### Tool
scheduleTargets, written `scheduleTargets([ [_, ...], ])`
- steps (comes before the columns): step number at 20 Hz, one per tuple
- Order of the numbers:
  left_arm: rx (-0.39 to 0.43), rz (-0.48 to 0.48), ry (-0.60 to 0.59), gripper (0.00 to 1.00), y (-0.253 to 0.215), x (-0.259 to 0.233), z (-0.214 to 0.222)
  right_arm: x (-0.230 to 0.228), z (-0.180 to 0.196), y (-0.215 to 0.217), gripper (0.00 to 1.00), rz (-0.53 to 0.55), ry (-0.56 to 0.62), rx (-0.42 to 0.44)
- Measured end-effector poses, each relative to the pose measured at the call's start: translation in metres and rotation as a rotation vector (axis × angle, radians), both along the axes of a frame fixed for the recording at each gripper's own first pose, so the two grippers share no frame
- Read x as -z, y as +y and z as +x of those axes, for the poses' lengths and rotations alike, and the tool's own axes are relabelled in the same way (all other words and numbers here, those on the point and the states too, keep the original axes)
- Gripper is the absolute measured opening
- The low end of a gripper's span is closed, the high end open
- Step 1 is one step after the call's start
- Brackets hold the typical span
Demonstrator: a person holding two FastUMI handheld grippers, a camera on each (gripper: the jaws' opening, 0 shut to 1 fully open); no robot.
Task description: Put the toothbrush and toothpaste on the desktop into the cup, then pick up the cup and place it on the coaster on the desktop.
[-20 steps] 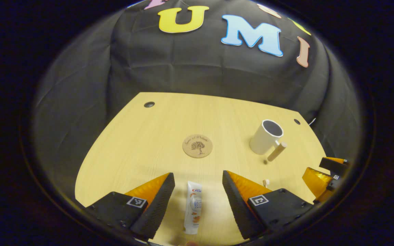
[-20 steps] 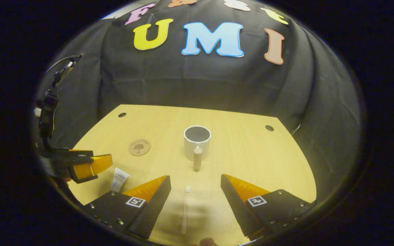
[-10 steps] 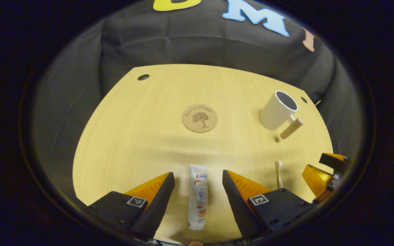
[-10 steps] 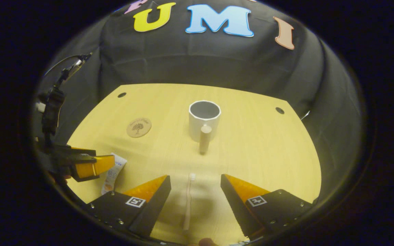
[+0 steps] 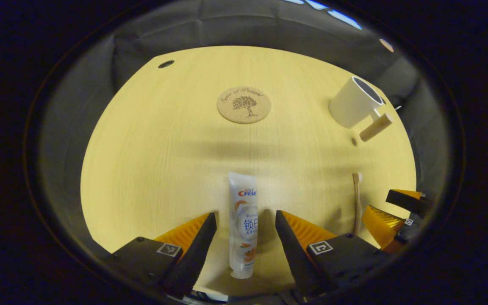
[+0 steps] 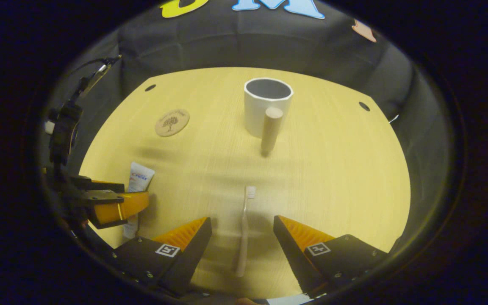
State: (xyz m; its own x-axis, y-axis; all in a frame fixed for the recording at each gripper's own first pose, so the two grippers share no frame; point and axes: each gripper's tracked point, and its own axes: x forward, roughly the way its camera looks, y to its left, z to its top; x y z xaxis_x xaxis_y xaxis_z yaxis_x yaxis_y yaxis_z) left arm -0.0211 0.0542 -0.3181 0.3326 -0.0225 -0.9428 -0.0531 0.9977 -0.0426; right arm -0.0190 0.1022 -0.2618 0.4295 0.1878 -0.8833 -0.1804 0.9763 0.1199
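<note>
Tools [image 5: 244,237] lower over toothpaste [image 5: 242,228], toothbrush [image 6: 244,228].

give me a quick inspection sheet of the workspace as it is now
Surface: pale wood desktop with round cable holes near the far corners.
Job's things: toothpaste lies flat between the left gripper's fingers; toothbrush lies flat between the right gripper's fingers; white cup stands upright, empty as far as seen, wooden handle toward the cameras; coaster is bare.
Clutter: nothing seen.
Grippers: left gripper open, straddling the toothpaste, not clamped; right gripper open, straddling the toothbrush, not clamped.
Cables: a thin cable above the left gripper.
Surroundings: black cloth wall.
</note>
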Motion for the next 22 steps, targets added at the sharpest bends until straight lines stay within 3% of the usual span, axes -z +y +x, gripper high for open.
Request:
scheduleTargets([
  [13,-0.015,-0.005,0.107,0.95,-0.003,0.015,-0.021,0.038,-0.036,-0.002,0.91,-0.042,0.257,-0.045],
  [19,0.004,0.011,0.113,0.90,-0.005,0.015,-0.020,0.042,-0.035,-0.006,0.75,-0.073,0.284,-0.041],
  [22,0.012,0.039,0.113,0.75,-0.001,0.016,-0.020,0.042,-0.036,-0.009,0.58,-0.080,0.316,-0.019],
])
